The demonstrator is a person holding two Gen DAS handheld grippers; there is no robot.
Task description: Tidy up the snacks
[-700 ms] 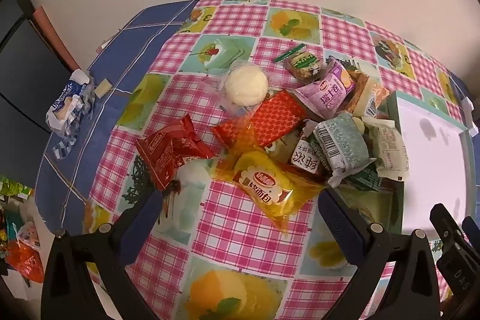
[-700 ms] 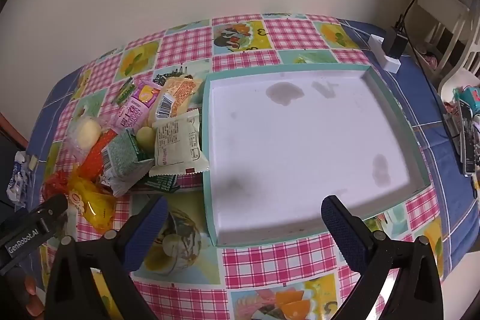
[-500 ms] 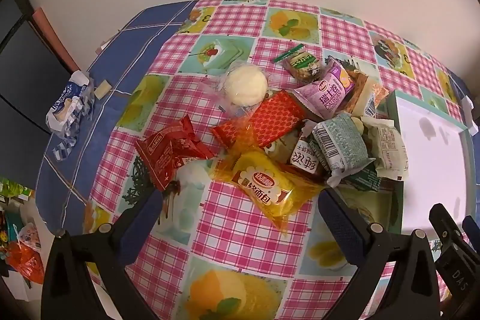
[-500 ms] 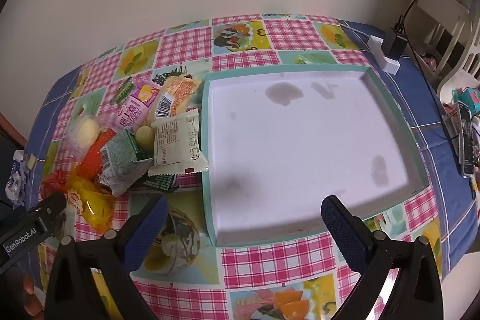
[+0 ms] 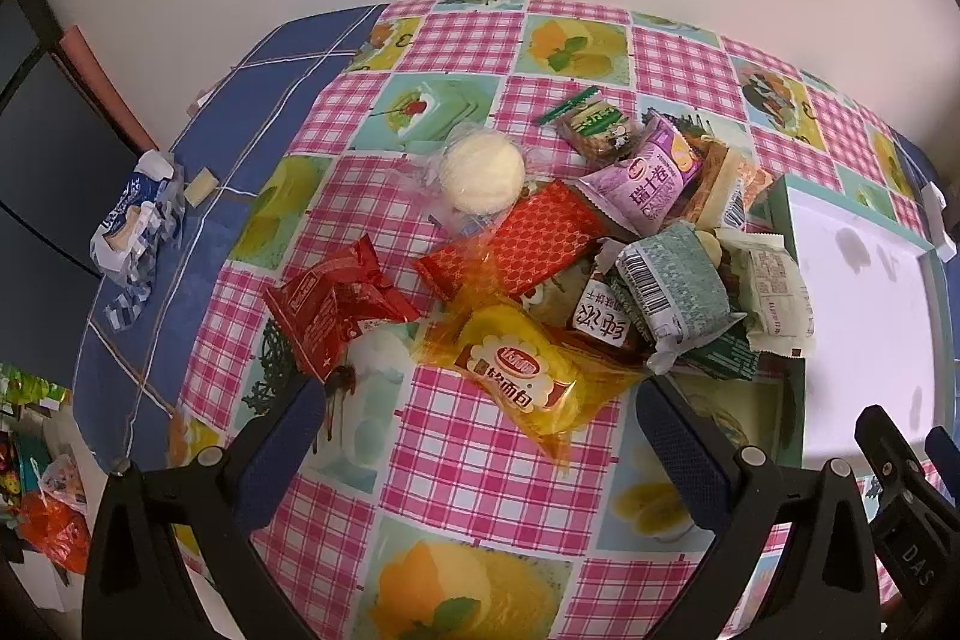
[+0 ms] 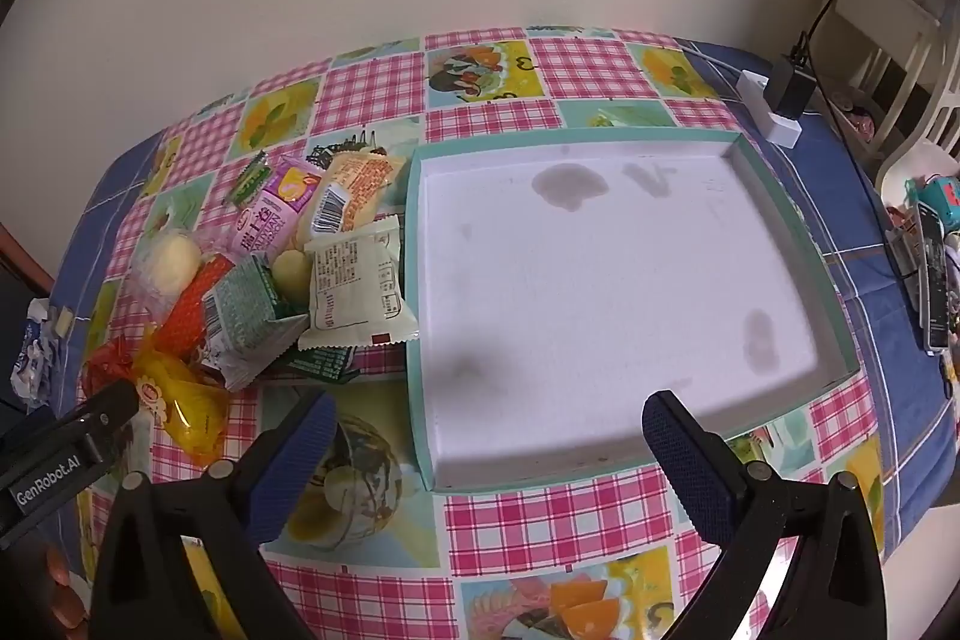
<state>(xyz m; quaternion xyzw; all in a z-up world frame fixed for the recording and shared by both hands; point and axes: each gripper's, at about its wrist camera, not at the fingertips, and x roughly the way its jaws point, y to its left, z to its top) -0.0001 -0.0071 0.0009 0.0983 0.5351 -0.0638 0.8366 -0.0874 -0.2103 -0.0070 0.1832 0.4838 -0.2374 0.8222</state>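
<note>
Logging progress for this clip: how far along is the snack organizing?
Nothing looks done: the teal box holds no snacks. Nothing is in hand; the left tool and right tool hang open above the table. Left: the whole snack pile, including the yellow bread packet, lies beside the box.

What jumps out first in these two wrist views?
The heap of wrapped snacks on the checked tablecloth, the yellow bread pack nearest the open left gripper. Right beside the heap sits a shallow teal-rimmed tray, white inside, stained, with nothing in it; the open right gripper hangs over its near edge. A lone red packet lies apart on the heap's left.
</note>
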